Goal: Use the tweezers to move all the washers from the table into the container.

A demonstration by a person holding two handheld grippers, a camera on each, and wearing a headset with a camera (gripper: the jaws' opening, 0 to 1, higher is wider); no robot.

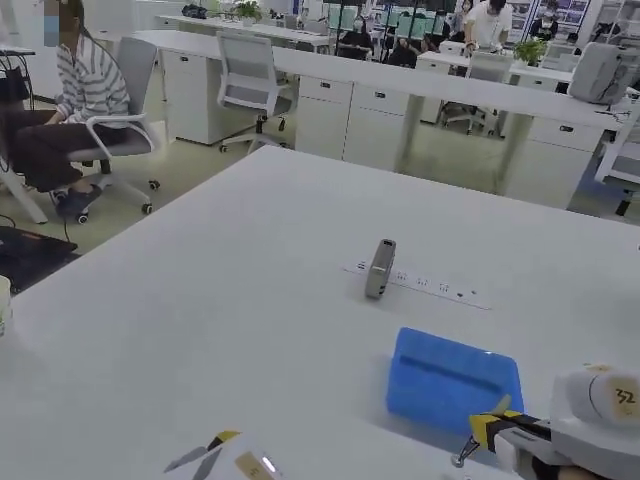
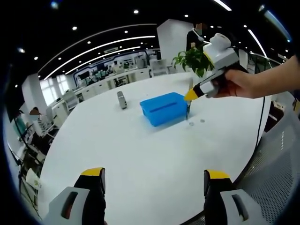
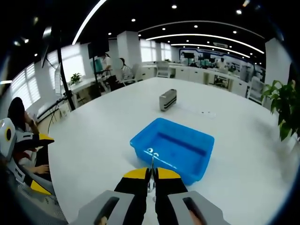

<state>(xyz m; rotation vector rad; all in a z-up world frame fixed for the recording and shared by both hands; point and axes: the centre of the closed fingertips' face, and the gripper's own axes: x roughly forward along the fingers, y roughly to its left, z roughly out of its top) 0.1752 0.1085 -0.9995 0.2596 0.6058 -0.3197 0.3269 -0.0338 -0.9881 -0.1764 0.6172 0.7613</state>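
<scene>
Plainly, the weak point is a grip within a grip. The right tongs (image 3: 151, 174) are pressed together on the tweezers (image 3: 151, 161), whose thin tips reach over the near wall of the blue container (image 3: 192, 171). If the tweezers twist or slide between the tongs, I judge a washer would slip free. A low pass could also nudge the light container across the counter (image 2: 117, 154).

Two washers (image 2: 202, 121) lie flat on the counter just beside the container, near the tweezers' tips, and look hard to get under. The left tongs (image 2: 154, 174) are spread wide and hold nothing.

Two small rings (image 3: 151, 151) show at the tweezers' tips. I cannot tell whether they lie in the container or hang from the tips. In the head view the tips sit near the bottom edge, too small to read.
</scene>
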